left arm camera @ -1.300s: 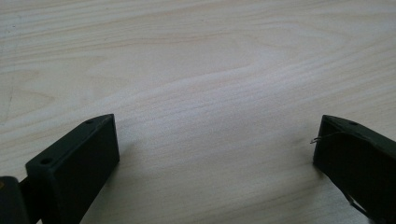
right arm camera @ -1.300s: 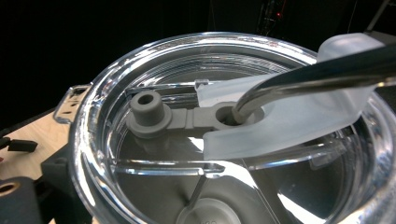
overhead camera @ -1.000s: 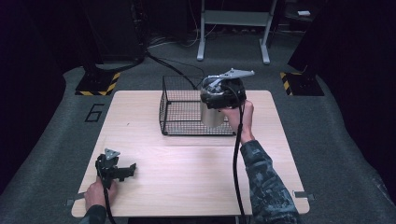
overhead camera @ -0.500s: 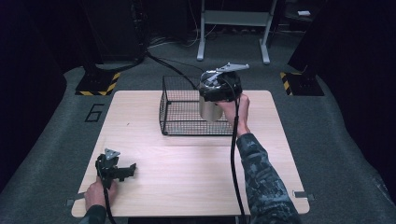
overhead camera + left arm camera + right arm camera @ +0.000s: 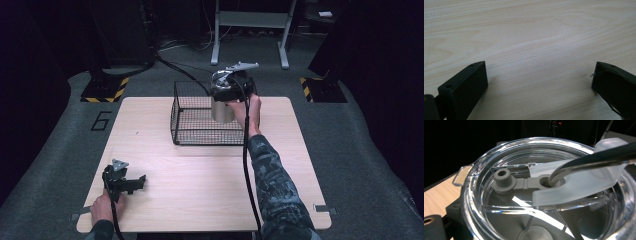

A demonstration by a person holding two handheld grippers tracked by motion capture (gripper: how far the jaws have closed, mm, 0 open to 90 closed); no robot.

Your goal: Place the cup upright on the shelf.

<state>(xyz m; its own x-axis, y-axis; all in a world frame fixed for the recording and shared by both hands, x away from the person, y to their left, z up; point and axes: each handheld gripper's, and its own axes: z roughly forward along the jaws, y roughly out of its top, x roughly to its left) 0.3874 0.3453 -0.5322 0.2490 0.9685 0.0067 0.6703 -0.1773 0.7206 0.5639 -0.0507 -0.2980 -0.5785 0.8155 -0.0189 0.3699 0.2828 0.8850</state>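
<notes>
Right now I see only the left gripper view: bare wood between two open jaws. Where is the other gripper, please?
Observer: The right gripper is at the far side of the table, above the wire basket.
Operator: Does it hold something?
Observer: Yes, it holds a steel tumbler. The tumbler is upright, and its lower part appears to be inside the basket's far right corner.
Operator: Is the tumbler covered?
Observer: Yes. The right gripper view shows a clear lid on it, with a metal straw passing through a hole in the lid.
</notes>
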